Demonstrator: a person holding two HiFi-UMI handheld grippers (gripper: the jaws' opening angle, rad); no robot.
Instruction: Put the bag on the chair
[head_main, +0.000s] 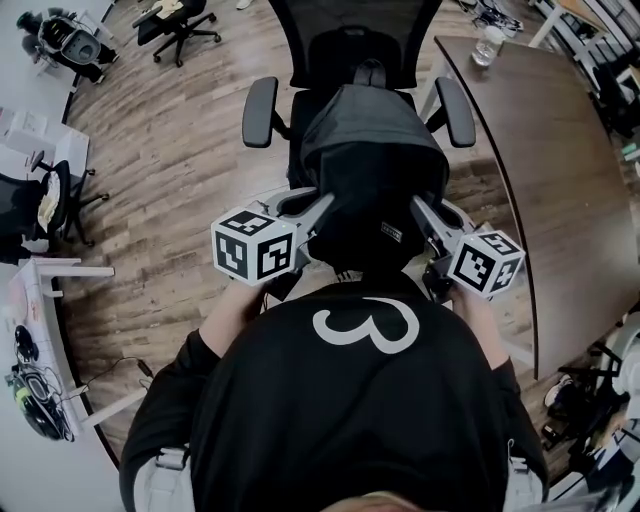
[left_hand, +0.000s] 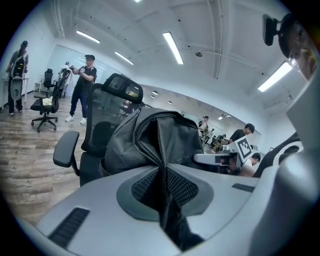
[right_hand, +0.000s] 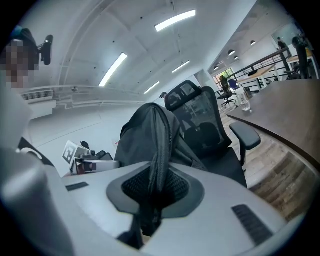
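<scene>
Carry step in hand. Bag hangs mid-frame, over the seat of the chair. Left gripper and right gripper each pinch its fabric, jaws narrow. Next, likely: lower onto seat, then release both.

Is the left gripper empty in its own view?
No, the left gripper has its jaws closed on a fold of the black bag, which runs down between the pads.

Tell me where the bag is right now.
In the head view the black bag is centre frame, pinched on either side by the left gripper and the right gripper, directly before the office chair, between its armrests.
</scene>
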